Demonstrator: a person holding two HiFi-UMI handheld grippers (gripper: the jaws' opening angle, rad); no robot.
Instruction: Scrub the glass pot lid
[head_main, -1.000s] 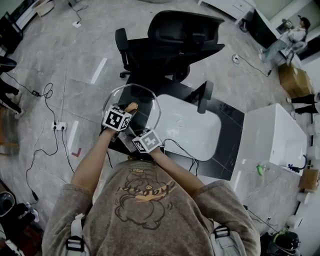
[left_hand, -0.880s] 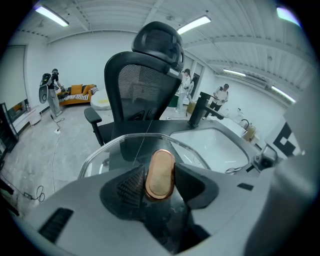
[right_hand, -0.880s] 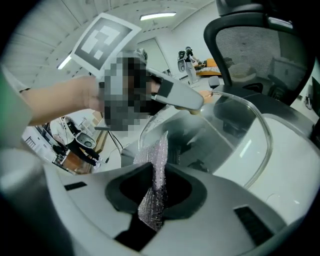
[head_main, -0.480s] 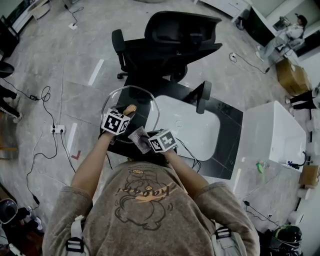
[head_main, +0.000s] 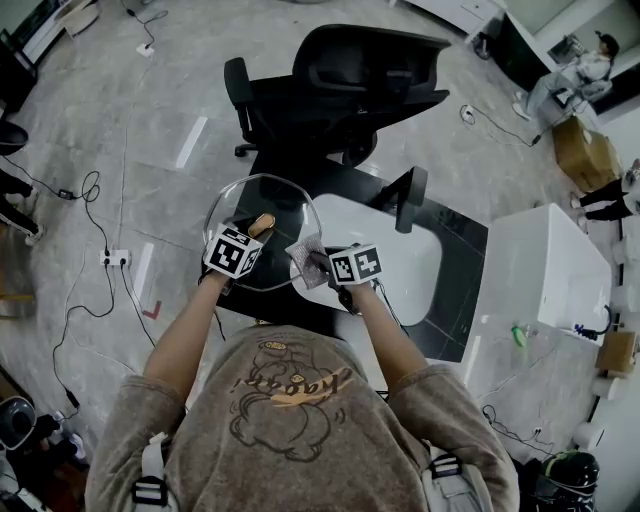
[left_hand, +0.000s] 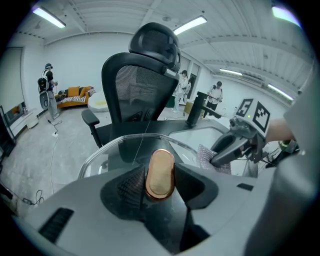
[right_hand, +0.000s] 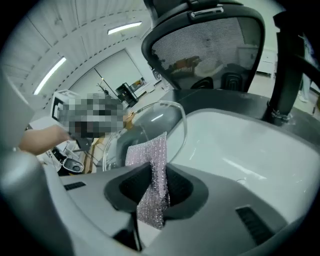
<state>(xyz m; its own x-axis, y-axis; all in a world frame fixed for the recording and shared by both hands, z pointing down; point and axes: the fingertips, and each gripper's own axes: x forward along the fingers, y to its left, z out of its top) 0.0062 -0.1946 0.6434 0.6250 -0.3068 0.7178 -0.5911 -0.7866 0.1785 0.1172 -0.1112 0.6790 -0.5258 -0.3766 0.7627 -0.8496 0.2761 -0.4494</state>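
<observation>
A round glass pot lid (head_main: 290, 215) is held up over the black counter by its wooden knob (head_main: 262, 223), with my left gripper (head_main: 253, 234) shut on that knob. The left gripper view shows the knob (left_hand: 160, 174) pinched between the jaws and the glass (left_hand: 117, 150) spreading beyond it. My right gripper (head_main: 323, 263) is shut on a silvery mesh scrub cloth (head_main: 306, 259), which lies at the lid's right rim. In the right gripper view the cloth (right_hand: 154, 170) stands up from the jaws, right by the lid (right_hand: 155, 122); I cannot tell if they touch.
To the right of the lid a white sink basin (head_main: 405, 270) is set in the black counter, with a black faucet (head_main: 405, 195) behind it. A black office chair (head_main: 340, 85) stands beyond the counter. Cables and a power strip (head_main: 112, 257) lie on the floor at left.
My right gripper has carried the cloth rightward and up, from near the left gripper to the lid's right rim. The left gripper has kept the lid in about the same place.
</observation>
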